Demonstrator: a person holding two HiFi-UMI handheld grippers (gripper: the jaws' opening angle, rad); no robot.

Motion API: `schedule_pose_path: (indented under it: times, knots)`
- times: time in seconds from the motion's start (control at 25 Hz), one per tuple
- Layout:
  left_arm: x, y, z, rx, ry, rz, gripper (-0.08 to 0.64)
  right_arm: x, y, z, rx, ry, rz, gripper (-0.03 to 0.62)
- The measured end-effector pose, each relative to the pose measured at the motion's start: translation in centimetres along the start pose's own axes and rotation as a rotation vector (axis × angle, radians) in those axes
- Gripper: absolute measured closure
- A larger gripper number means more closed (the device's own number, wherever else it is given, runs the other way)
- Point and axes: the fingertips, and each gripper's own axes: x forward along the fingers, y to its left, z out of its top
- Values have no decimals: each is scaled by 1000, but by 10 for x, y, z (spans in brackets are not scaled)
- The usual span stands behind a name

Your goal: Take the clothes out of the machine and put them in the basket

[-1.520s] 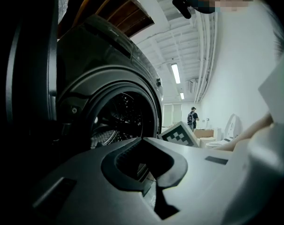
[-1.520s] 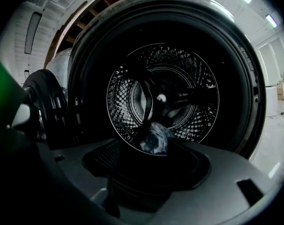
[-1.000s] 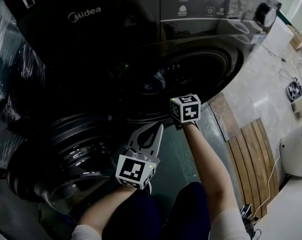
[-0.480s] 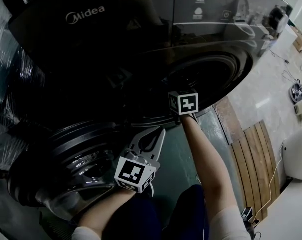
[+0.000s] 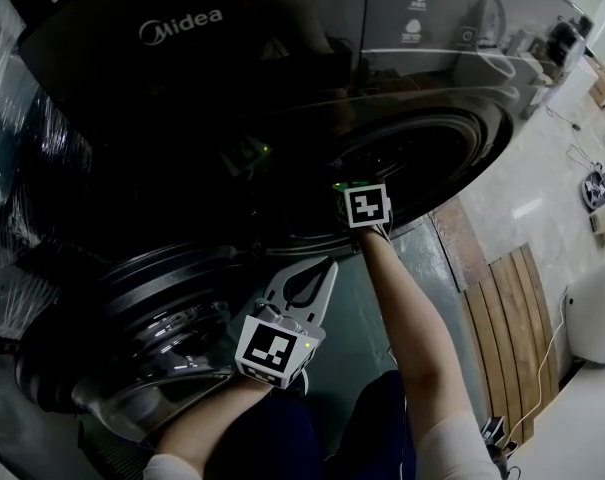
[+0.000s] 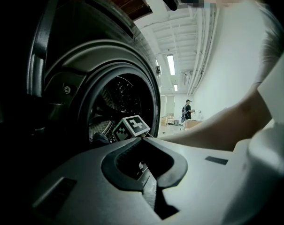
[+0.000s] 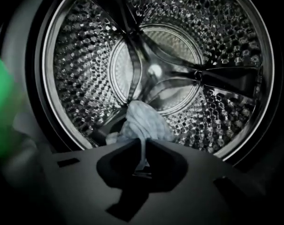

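Floor (image 5: 522,203) — pale tiles at right, darker under the washer (image 5: 182,78) that stands on it; a slatted wooden board (image 5: 504,313) and a white cable (image 5: 543,360) lie beside. Drum (image 7: 217,121) — perforated steel, with a pale cloth (image 7: 142,123) bunched at its lower front.

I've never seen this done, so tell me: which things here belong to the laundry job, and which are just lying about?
Job: washing machine, open door, drum, pale garment, right claw with jaws just closed on that garment, left claw shut and empty.

Lying about: wooden slats, fan, distant person.
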Motion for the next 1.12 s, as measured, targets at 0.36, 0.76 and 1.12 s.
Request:
schedule_pose_path:
  times: [0.36,0.76,1.12]
  knots:
    - [-2,-18,4,-5,-15,-80,538,-17,0,1,-14,-60,3,563]
    - [-9,-39,8,20,-27,-120,538,-47,0,4,-29,-99,28,563]
    - [-27,-47,12,20,-43,-93,538,-84,4,5,-15,-149,36,563]
